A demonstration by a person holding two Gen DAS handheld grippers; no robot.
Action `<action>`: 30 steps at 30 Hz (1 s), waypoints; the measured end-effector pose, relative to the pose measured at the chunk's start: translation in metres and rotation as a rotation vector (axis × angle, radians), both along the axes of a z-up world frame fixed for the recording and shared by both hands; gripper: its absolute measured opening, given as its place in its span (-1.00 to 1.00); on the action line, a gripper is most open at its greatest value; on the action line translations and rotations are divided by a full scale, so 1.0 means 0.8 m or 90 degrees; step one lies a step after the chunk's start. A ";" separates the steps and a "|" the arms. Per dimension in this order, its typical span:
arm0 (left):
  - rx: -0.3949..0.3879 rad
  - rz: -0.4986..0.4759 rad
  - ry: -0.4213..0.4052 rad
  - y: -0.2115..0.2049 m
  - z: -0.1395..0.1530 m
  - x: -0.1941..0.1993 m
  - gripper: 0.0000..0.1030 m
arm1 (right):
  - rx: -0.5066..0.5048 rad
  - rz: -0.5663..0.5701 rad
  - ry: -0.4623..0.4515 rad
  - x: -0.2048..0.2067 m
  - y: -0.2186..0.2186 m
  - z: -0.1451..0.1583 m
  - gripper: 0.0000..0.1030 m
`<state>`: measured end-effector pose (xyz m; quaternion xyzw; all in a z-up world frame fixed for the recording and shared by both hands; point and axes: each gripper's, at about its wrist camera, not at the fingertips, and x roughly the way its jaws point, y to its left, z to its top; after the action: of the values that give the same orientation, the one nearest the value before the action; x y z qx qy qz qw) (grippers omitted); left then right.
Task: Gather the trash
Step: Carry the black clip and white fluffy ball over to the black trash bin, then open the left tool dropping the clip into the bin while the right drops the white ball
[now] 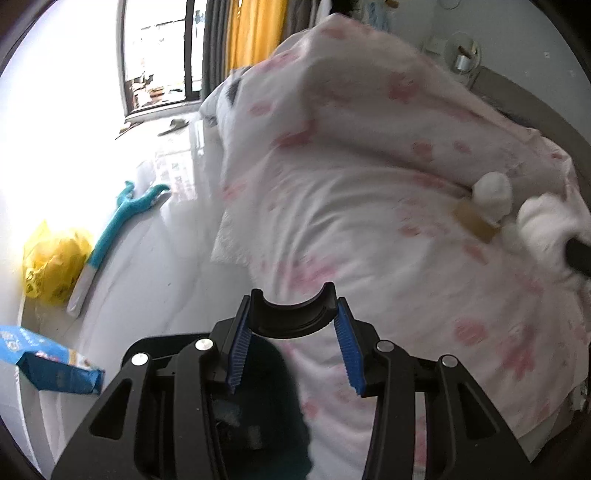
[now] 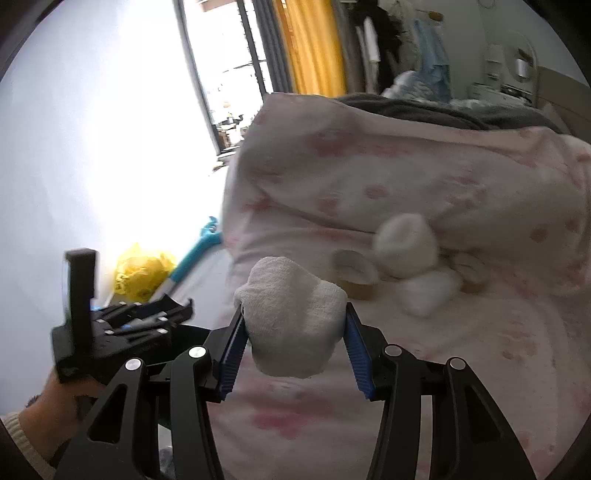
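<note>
In the right wrist view my right gripper (image 2: 294, 314) is shut on a white crumpled wad (image 2: 288, 288), held a little above the pink flowered quilt (image 2: 461, 184). Beyond it on the quilt lie two more white wads (image 2: 406, 243) (image 2: 428, 291) and two small brownish rolls (image 2: 356, 273) (image 2: 471, 275). My left gripper (image 1: 294, 308) is shut on a black curved rim piece (image 1: 293, 325) of a dark bin (image 1: 258, 406) that hangs beneath it at the bed's edge. The left wrist view shows white wads (image 1: 493, 192) and a brown roll (image 1: 474, 219) at the far right.
On the pale floor left of the bed lie a yellow plastic bag (image 1: 51, 262), a teal-handled tool (image 1: 122, 218) and a blue box (image 1: 55, 365). A window and an orange curtain (image 1: 255, 33) stand behind. A hand (image 2: 55, 406) holds the left gripper at the lower left.
</note>
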<state>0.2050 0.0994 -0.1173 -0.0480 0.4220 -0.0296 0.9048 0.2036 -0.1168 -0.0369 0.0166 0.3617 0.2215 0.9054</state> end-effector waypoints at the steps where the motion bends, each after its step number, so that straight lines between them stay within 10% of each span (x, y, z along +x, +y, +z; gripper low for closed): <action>1: 0.001 0.004 0.006 0.006 -0.003 -0.001 -0.09 | 0.001 0.006 -0.002 -0.001 0.007 0.002 0.00; 20: 0.006 0.052 0.223 0.105 -0.081 -0.031 0.12 | 0.025 0.118 0.033 -0.003 0.150 -0.004 0.00; 30: -0.001 0.061 0.220 0.144 -0.072 -0.057 0.50 | 0.021 0.137 0.080 0.001 0.200 -0.030 0.00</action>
<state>0.1596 0.2145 -0.1752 -0.0732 0.5681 0.0219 0.8194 0.2047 0.0436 -0.0612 0.0060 0.4136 0.3221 0.8516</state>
